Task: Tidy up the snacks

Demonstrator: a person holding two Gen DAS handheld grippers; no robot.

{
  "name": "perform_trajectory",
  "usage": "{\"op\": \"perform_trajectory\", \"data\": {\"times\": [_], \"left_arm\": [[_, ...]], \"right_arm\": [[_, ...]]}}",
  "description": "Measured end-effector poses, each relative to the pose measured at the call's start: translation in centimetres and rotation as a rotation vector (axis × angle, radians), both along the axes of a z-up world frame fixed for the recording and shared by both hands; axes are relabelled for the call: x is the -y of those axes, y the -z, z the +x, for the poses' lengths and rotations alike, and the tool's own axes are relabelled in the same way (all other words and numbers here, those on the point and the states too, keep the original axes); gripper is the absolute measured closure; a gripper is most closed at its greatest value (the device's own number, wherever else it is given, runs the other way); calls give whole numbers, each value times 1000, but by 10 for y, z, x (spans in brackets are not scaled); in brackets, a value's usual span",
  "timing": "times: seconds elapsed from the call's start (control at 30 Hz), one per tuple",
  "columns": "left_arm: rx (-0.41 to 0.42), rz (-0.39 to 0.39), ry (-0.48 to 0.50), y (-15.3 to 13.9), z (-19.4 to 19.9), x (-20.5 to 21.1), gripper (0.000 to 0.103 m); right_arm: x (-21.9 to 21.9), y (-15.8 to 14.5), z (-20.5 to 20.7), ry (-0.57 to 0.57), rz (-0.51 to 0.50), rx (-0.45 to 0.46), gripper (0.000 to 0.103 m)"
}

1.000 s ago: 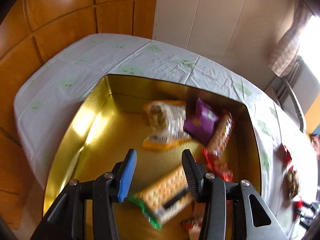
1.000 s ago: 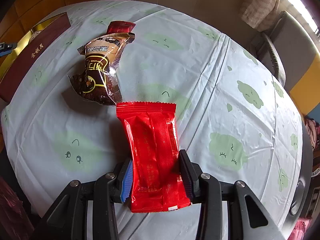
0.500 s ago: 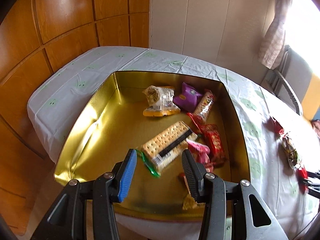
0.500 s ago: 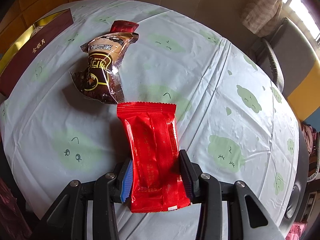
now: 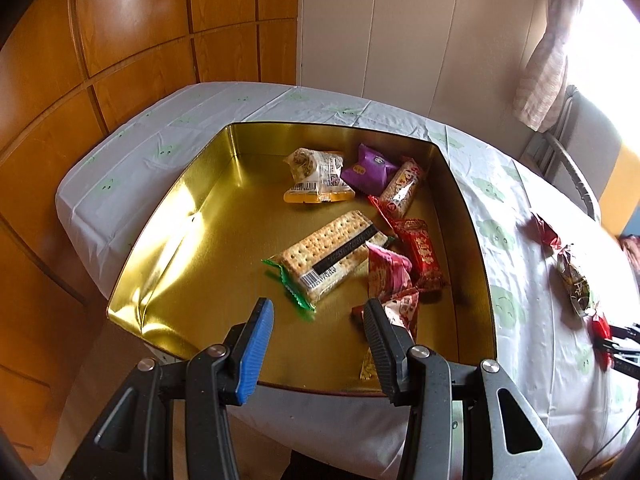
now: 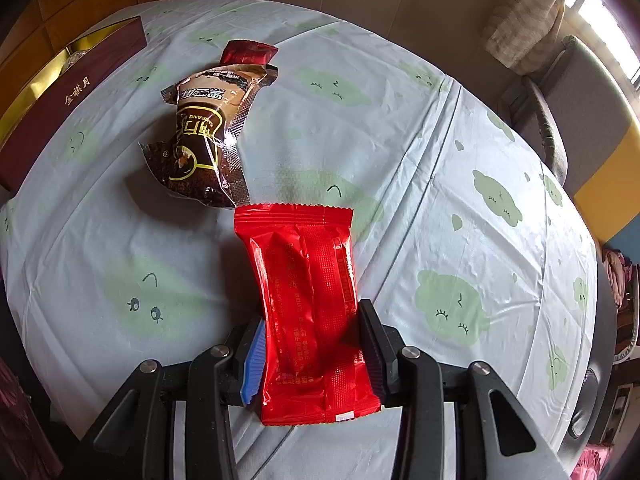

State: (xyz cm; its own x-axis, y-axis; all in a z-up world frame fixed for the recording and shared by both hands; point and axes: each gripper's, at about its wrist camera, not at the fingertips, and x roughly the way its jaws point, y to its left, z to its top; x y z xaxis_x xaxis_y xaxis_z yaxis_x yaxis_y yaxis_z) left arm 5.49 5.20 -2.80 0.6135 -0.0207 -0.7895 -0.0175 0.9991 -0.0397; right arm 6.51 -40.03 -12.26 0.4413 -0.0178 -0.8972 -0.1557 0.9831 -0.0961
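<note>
1. Claw, right (image 6: 310, 354): jaws clamped on the red packet (image 6: 308, 300), gripping its lower half from both long sides; no shift across the last second.
2. Claw, left (image 5: 316, 338): jaws parted, nothing between them. It has drawn back from low inside the gold tin (image 5: 160, 248) to above the near rim; the cracker pack (image 5: 328, 254) it hung over now lies flat in the tin, so that item counts as stowed.
3. Red packet: glossy, crimped ends, back seam up, held above the tabletop (image 6: 440, 168).
4. Brown packet (image 6: 208, 136): at 11 o'clock from the red one, small dark-red packet (image 6: 246, 52) beyond; both await stowing.
5. Tin contents: six or so wrapped snacks, clustered toward 2 o'clock.
</note>
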Motion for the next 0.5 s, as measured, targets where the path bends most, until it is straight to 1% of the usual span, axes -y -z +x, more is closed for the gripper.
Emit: {"op": "perform_trajectory", "data": {"times": [0.37,0.5], "left_arm": [[-10,1,13,3,-4,5,56],[1,16,23,2,-6,9,56]], "right_arm": [[-2,1,-1,-7,-14,4,60],[-2,1,-1,-7,-14,3,60]]}}
